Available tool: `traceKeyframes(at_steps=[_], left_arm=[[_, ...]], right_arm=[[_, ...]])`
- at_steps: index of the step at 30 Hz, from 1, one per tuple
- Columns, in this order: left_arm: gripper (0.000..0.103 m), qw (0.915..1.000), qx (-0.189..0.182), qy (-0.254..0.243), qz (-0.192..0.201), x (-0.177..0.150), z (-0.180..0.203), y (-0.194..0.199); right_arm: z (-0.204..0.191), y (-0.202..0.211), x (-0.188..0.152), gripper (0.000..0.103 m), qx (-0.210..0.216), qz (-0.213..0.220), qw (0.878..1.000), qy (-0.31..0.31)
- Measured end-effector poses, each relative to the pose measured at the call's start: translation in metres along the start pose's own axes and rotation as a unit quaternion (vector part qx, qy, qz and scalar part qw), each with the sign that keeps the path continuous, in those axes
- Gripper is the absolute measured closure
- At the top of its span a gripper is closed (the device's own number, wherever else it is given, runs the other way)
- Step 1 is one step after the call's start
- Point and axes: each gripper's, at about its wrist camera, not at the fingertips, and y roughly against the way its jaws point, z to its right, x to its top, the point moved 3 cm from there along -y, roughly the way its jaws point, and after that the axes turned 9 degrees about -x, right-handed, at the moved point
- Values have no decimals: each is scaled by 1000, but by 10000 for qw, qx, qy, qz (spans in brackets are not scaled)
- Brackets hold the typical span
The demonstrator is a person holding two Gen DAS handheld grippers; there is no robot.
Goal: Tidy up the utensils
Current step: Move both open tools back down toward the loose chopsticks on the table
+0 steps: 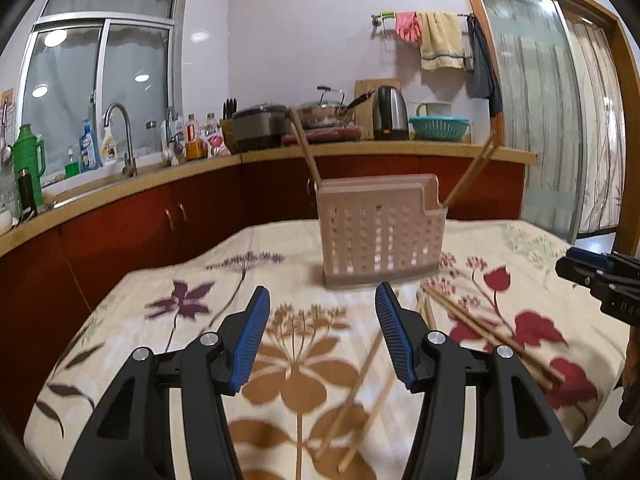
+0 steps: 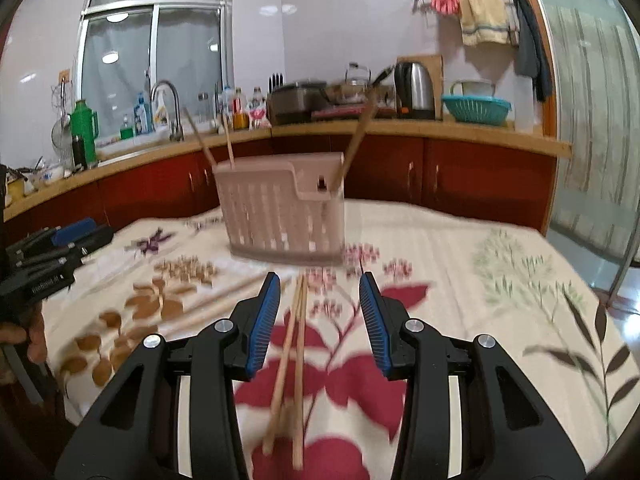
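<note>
The pink basket [image 1: 380,232] stood on the flowery cloth [image 1: 192,320] w/ a few chopsticks [image 1: 306,148] sticking up in it. More chopsticks [image 2: 298,344] lay flat in front of the basket. The left gripper [image 1: 322,332] was partly open – nothing in it. The right gripper [image 2: 320,320] was partly open too – two chopsticks lay under its gap, not pinched.

Bright ceiling-lit, apparently motion-blurred fisheye
</note>
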Motion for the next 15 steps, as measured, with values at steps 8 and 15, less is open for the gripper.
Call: traceKeyframes(at_steps=[8,15], left_arm=[[49,9995,35,-1,-314,-38,6,8],[49,9983,12,-21,-589,-63,13,9]], right_arm=[[-4,3,-46,68,161,-430,9988,140],[-7,2,-70,78,282,-710,9967,258]])
